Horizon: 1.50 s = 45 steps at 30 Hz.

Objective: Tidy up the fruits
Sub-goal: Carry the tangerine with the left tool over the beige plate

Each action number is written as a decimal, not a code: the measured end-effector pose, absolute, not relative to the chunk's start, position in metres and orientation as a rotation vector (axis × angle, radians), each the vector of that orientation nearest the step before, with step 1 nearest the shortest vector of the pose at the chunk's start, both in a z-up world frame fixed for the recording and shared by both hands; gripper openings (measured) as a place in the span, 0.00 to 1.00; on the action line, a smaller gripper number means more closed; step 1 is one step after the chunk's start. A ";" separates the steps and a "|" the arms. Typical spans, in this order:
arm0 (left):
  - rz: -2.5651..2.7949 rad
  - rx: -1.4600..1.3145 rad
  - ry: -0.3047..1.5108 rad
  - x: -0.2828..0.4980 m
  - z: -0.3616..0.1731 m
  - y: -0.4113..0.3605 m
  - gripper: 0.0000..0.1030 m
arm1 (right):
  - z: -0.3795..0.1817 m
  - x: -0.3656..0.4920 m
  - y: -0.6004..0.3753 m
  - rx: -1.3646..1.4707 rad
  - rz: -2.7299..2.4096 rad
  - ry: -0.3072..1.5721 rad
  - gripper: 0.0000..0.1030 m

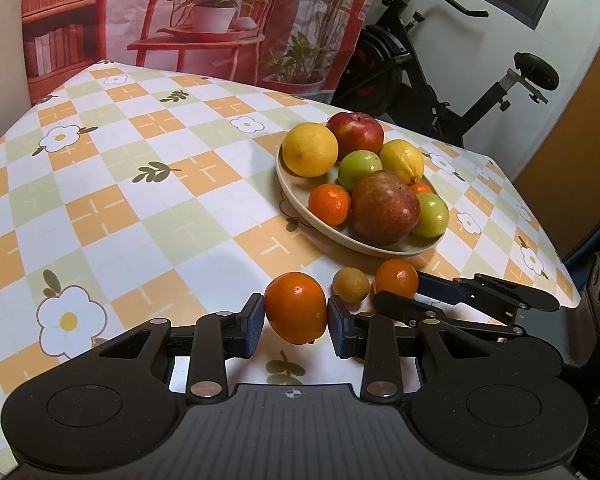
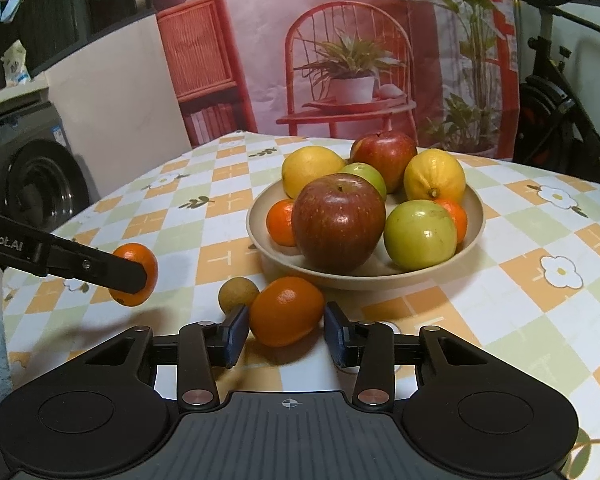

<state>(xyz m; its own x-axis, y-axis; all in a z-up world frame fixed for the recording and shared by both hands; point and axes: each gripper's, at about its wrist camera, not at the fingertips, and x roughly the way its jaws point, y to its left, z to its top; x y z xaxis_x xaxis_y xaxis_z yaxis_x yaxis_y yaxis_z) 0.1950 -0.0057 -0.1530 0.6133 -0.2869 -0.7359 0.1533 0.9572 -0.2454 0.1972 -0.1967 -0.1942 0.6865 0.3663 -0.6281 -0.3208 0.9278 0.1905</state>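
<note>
Orange tangerines (image 1: pixel 295 307) clamped, hand-held grippers (image 2: pixel 286 330) tilted downward

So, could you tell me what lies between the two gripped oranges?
A small tan-brown round fruit sits on the tablecloth between the left gripper's orange and the right gripper's orange, clearest in the right wrist view.

Home: exercise bike (image 1: pixel 452 76), washing machine (image 2: pixel 32 168)

The bowl (image 2: pixel 474 216) stands on the table (image 2: pixel 520 280), with apples, lemons and tangerines in it. In front of the bowl lie a tangerine (image 2: pixel 286 311) and, touching its left side, a small round fruit (image 2: pixel 236 294). Further left of the bowl, another tangerine (image 2: pixel 138 274) is off the table.
</note>
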 end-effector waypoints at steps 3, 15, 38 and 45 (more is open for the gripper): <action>-0.253 -0.165 0.876 0.196 -0.153 -0.005 0.35 | -0.194 0.196 -0.202 0.099 0.390 0.711 0.37; -0.256 -0.166 0.872 0.197 -0.153 -0.005 0.35 | -0.192 0.193 -0.208 0.143 0.392 0.688 0.37; -0.287 -0.123 0.803 0.233 -0.128 -0.015 0.35 | -0.165 0.197 -0.226 0.158 0.383 0.635 0.36; -0.300 -0.110 0.781 0.262 -0.124 -0.023 0.35 | -0.151 0.217 -0.235 0.129 0.358 0.600 0.36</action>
<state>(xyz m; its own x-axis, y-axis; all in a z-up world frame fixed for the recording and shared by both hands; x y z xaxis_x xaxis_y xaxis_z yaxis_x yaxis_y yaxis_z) 0.2616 -0.0233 -0.1238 0.6704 -0.3057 -0.6761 0.2251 0.9520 -0.2073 0.2173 -0.2354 -0.1515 0.7661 0.3655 -0.5287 -0.2913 0.9307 0.2213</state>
